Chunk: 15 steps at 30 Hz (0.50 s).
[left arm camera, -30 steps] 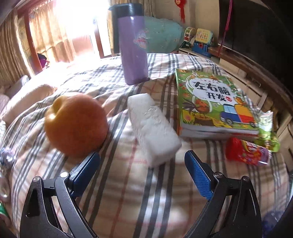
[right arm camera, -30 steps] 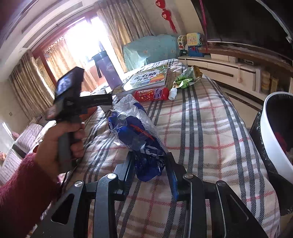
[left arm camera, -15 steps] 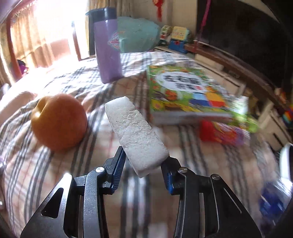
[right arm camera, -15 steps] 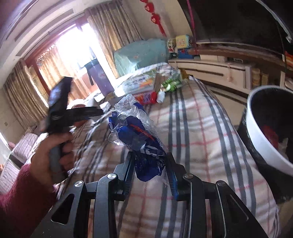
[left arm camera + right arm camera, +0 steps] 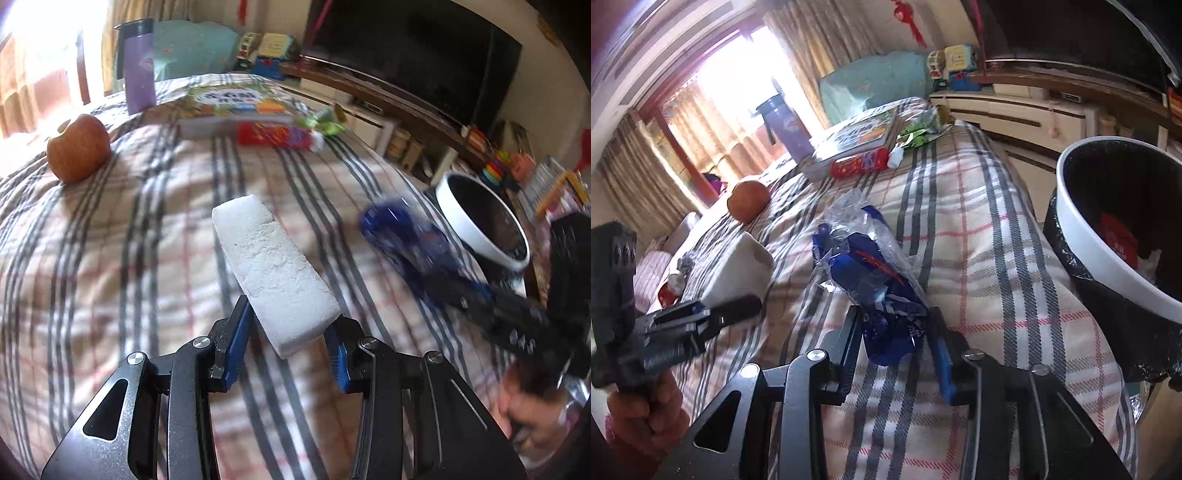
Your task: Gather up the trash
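Observation:
My left gripper (image 5: 288,321) is shut on a white foam block (image 5: 273,266) and holds it above the plaid bedspread (image 5: 110,258). My right gripper (image 5: 897,339) holds a crumpled blue and clear plastic wrapper (image 5: 871,269) off the bed. Its jaws are opening, with the wrapper still pinched between them. The white-rimmed trash bin (image 5: 1067,221) with a black liner stands just right of it, beside the bed. In the left wrist view the blurred wrapper (image 5: 402,236) lies between the foam block and the bin (image 5: 476,236).
At the far end of the bed are an apple (image 5: 79,147), a purple bottle (image 5: 138,70), a picture book (image 5: 236,107), a red packet (image 5: 273,134) and a green wrapper (image 5: 325,123). Small crumpled scraps (image 5: 683,266) lie at the left edge. A TV cabinet (image 5: 388,96) runs behind.
The left gripper closed on the foam block, lifted it and swung right, away from the apple. The right gripper carried the wrapper nearer the bin, and its jaws have spread slightly.

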Tool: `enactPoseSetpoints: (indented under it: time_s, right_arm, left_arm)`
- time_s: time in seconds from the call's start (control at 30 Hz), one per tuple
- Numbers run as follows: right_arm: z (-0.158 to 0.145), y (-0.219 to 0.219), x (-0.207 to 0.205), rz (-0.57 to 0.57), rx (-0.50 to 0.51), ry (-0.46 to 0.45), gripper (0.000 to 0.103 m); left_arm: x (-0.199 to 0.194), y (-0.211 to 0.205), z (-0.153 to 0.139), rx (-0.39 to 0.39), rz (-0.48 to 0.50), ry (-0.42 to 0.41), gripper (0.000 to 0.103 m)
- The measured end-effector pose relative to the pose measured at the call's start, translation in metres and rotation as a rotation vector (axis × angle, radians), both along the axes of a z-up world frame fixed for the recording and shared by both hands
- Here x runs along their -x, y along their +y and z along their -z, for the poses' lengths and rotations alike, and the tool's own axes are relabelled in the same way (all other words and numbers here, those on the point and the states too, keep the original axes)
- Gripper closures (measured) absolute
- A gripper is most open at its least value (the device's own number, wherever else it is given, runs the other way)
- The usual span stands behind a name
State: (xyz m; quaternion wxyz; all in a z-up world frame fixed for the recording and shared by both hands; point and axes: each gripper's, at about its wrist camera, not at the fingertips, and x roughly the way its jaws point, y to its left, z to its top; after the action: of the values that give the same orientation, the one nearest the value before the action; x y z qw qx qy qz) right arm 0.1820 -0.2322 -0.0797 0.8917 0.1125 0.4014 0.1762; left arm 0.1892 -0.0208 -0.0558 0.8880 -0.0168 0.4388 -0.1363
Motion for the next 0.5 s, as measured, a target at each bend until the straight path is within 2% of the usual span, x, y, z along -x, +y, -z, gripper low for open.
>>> enactPoseSetpoints:
  time_s: [0.1, 0.17, 0.27, 0.4, 0.5]
  right_arm:
    - [-0.001, -0.002, -0.004, -0.046, -0.010, 0.017, 0.055]
    - [-0.004, -0.002, -0.007, -0.079, 0.000, 0.020, 0.048]
    - [-0.011, -0.002, -0.009, -0.121, 0.021, 0.008, 0.035]
    - [-0.019, 0.002, -0.011, -0.157, 0.046, -0.017, 0.030]
    - [-0.021, 0.007, -0.014, -0.174, 0.042, -0.025, 0.030]
  left_arm:
    - [0.004, -0.001, 0.003, -0.047, -0.031, -0.002, 0.062]
    - [0.005, 0.005, 0.003, -0.050, -0.068, 0.002, 0.062]
    - [0.008, 0.013, 0.006, -0.043, -0.110, 0.010, 0.055]
    - [0.010, 0.015, 0.004, -0.044, -0.156, -0.008, 0.036]
    - [0.008, 0.014, 0.004, -0.040, -0.173, -0.023, 0.034]
